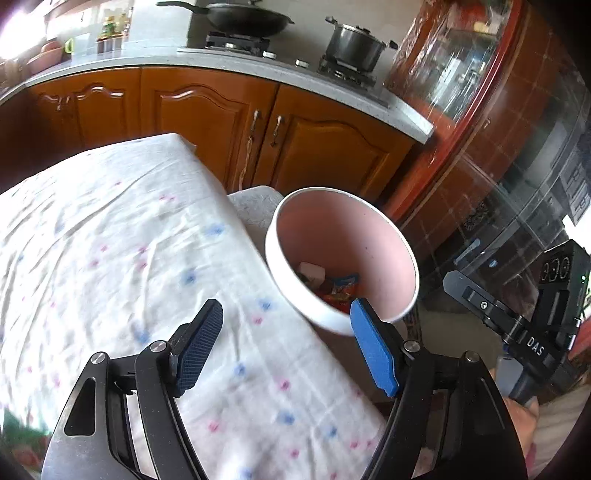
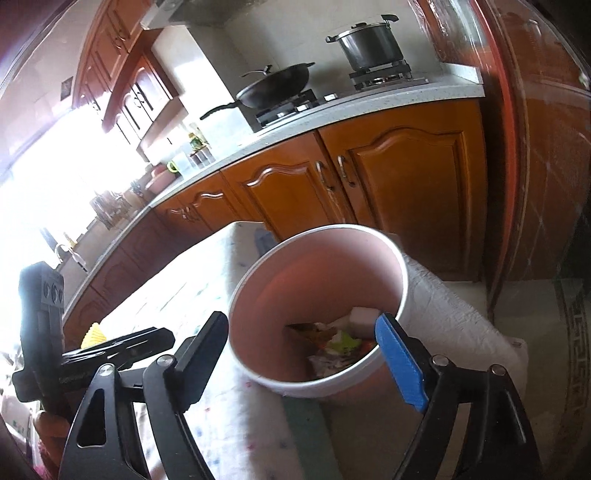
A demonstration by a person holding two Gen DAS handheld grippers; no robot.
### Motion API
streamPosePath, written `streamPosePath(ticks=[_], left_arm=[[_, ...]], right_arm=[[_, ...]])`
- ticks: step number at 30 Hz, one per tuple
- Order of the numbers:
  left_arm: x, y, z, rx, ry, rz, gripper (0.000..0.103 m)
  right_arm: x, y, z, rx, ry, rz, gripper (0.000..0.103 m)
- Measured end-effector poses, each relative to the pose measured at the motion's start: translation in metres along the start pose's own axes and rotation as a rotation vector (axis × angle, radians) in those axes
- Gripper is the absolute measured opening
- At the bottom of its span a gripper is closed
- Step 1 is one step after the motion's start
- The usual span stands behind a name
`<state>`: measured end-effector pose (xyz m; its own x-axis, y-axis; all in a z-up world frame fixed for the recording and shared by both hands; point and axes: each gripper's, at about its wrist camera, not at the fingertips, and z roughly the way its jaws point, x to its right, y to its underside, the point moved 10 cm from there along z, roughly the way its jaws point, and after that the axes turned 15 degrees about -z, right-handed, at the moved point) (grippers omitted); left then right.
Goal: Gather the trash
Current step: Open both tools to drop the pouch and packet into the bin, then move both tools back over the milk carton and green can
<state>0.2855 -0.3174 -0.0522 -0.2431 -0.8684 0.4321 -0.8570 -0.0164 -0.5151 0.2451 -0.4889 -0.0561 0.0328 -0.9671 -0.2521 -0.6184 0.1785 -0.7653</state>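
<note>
Trash [image 1: 334, 286] lies at the bottom of a round bin [image 1: 295, 295] that is white outside and pink inside. The bin stands just beside the edge of a table with a white cloth [image 1: 129, 240] dotted pink and blue. In the bin there is a white block [image 2: 364, 319], a wrapper with blue and red on it [image 1: 343, 284], a light green scrap [image 2: 343, 339] and some crumpled bits. The print on the wrapper is too blurred to read.

The letters "DAS" can be read on the black body of the right gripper [image 1: 535, 347], seen from the left wrist view.

The left gripper [image 1: 286, 332] has its fingers spread wide over the table edge, with nothing pinched. The right gripper [image 2: 303, 347] is spread wide too, in front of the bin, and pinches nothing.

On the stove behind, a black wok [image 1: 243, 16] and a steel pot [image 1: 354, 44] sit with their lids on.
</note>
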Motion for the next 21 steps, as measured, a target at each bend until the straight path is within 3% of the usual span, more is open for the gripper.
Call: streamPosePath(ticks=[6,21], left_arm=[[-0.023,0.016,-0.037,0.062,0.008,-0.036,0.073],[-0.072,0.06,-0.097,0.122,-0.01,-0.119,0.073]], right_arm=[[-0.022,0.011,-0.008,0.02,-0.033,0.007,0.087],[-0.075,0.038,-0.015,0.021,-0.134,-0.024,0.087]])
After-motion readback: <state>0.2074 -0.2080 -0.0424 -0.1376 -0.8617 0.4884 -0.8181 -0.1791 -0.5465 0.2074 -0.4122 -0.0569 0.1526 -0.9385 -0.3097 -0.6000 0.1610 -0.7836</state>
